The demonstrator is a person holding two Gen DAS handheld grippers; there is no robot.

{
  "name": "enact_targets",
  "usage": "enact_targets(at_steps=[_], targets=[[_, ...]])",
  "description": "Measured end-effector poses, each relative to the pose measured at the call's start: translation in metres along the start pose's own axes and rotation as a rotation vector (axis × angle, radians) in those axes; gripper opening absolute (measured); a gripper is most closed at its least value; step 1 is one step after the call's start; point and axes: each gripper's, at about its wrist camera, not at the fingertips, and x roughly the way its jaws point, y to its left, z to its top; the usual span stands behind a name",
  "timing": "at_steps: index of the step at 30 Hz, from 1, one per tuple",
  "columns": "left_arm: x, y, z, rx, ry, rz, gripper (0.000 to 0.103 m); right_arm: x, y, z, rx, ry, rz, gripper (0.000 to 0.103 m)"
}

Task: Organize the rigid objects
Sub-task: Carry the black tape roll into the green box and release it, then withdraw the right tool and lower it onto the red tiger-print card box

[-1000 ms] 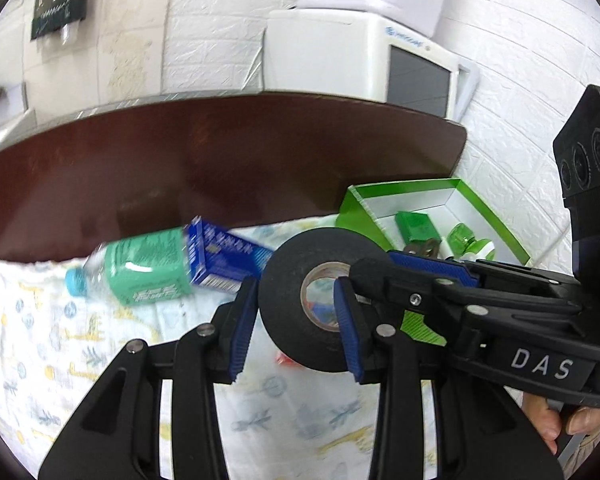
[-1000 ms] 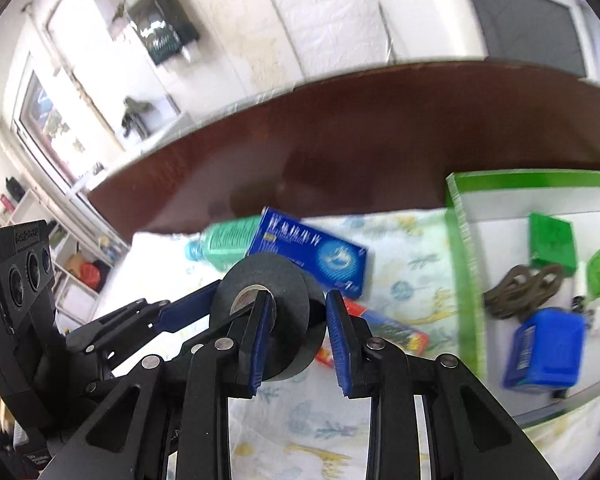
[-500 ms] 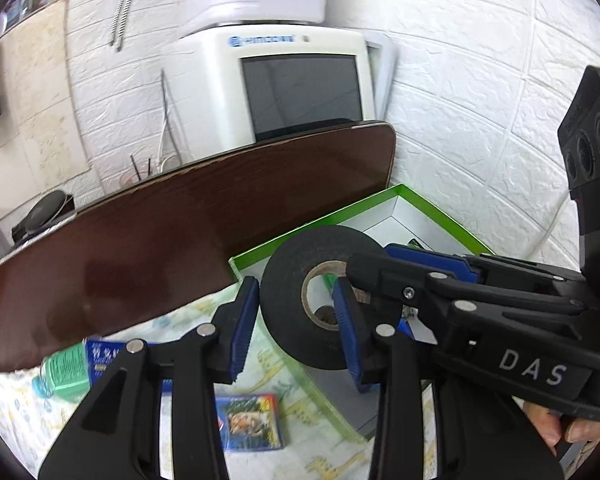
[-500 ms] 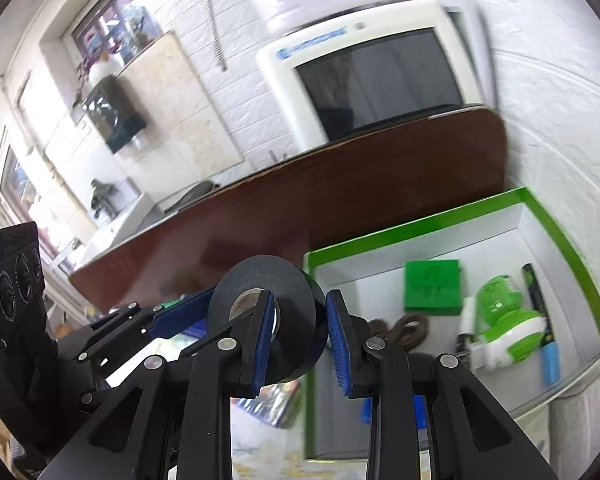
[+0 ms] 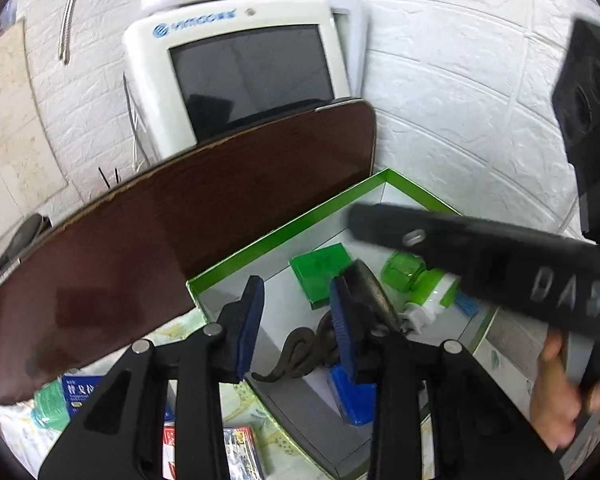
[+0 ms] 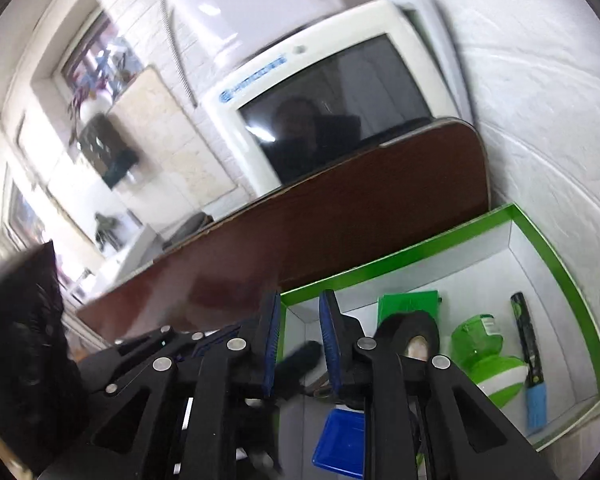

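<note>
The black tape roll [image 6: 414, 330] now lies inside the green-rimmed white box [image 6: 404, 254], beside a green block [image 6: 408, 304]; in the left wrist view the roll [image 5: 370, 292] sits just right of my right finger. My left gripper [image 5: 296, 320] is open and empty above the box [image 5: 284, 226]. My right gripper [image 6: 300, 338] is open and empty over the box's left end; its body crosses the left wrist view as a blurred black bar.
The box also holds a green-and-white toy [image 6: 488, 356], a blue block [image 6: 340, 440], a dark pen [image 6: 526, 344] and brown rings [image 5: 300, 354]. A brown table [image 5: 160, 240], a white monitor [image 5: 236, 68] and a brick wall stand behind. Small boxes [image 5: 236, 452] and a bottle lie on the patterned cloth.
Both grippers opened and let go of the tape roll, which dropped into the box. Both grippers tilted down toward the box; the right one is moving fast.
</note>
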Motion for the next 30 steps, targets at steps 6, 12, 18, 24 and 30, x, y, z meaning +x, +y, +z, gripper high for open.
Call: enact_targets(at_steps=[6,12,18,24,30], targets=[[0.021,0.007,-0.011,-0.037,0.043,0.015,0.031,-0.004,-0.030,-0.005,0.039,0.018,-0.083,0.023],[0.010,0.010,-0.023,-0.025,0.030,0.030,0.033,0.006,-0.031,-0.019,0.030,0.072,-0.083,0.023],[-0.005,0.028,-0.029,-0.064,0.024,0.048,0.033,0.013,-0.020,-0.025,0.010,0.100,-0.079,0.023],[-0.022,0.058,-0.046,-0.132,0.017,0.080,0.033,0.016,0.000,-0.032,-0.021,0.125,-0.068,0.023],[-0.032,0.094,-0.075,-0.219,0.030,0.106,0.033,0.021,0.036,-0.047,-0.079,0.164,-0.040,0.023]])
